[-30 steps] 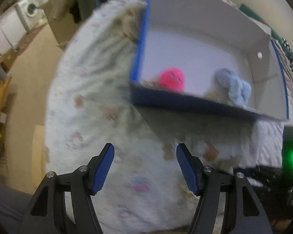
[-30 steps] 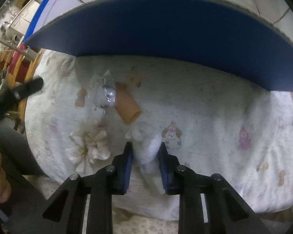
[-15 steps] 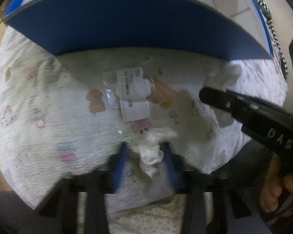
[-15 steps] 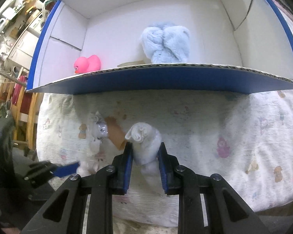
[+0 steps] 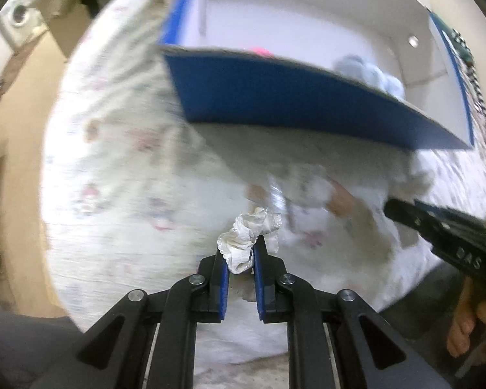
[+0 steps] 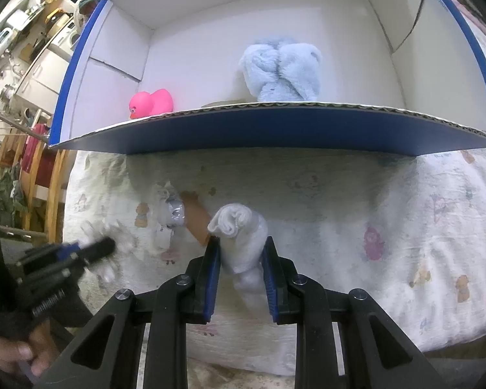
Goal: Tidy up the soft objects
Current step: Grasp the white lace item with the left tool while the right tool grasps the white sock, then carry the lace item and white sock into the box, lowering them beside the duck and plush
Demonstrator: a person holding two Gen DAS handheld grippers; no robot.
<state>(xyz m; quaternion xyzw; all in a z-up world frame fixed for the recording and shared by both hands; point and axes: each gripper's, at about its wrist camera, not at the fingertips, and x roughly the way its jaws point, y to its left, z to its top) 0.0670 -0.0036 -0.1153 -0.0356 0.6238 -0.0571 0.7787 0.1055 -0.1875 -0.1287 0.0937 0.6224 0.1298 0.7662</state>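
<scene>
The left hand-held gripper (image 5: 239,259) is clamped narrow on a cream frilly scrunchie (image 5: 248,240), which sits between the blue pads and bulges out past the tips, over the printed sheet (image 5: 113,168). The right hand-held gripper (image 6: 241,253) is closed on a rolled white sock (image 6: 239,236), its rolled end sticking forward beyond the fingers, just short of the box (image 6: 275,126). Inside the box lie a pink duck (image 6: 150,103) and a blue plush (image 6: 282,71). On the sheet beside the sock rest a tan piece (image 6: 196,217) and a wrapped packet (image 6: 170,217)
</scene>
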